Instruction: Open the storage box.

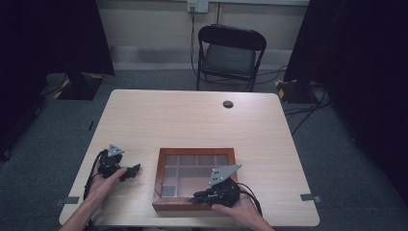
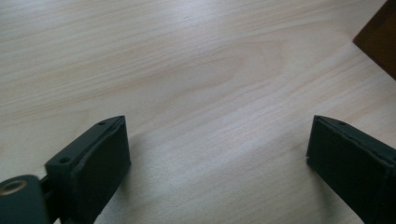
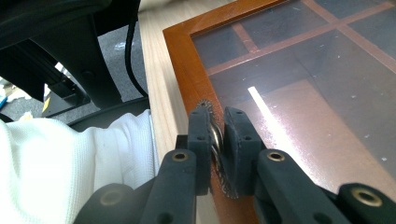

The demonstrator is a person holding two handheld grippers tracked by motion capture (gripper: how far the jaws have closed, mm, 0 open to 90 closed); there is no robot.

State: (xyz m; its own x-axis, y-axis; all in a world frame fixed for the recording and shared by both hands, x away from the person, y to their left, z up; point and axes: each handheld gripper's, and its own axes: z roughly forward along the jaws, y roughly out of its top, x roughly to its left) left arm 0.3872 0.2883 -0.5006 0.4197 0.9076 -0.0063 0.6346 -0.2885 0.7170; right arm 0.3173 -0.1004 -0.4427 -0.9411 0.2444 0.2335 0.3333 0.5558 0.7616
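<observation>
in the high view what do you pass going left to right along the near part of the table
left gripper with jaws open over bare table → wooden box with a glass lid → right gripper, shut on the small metal latch at the box's near edge.

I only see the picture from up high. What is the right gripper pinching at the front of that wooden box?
Observer: The right gripper has its fingers shut on a small metal clasp with a toothed edge. The clasp sits on the front rim of the wooden box.
Operator: What's the lid like up close?
Observer: The glass lid has little pale specks on it and reflects a bright strip of light.
Operator: Does the other gripper hold anything?
Observer: No. The left gripper stands open, with bare table between its fingers.
</observation>
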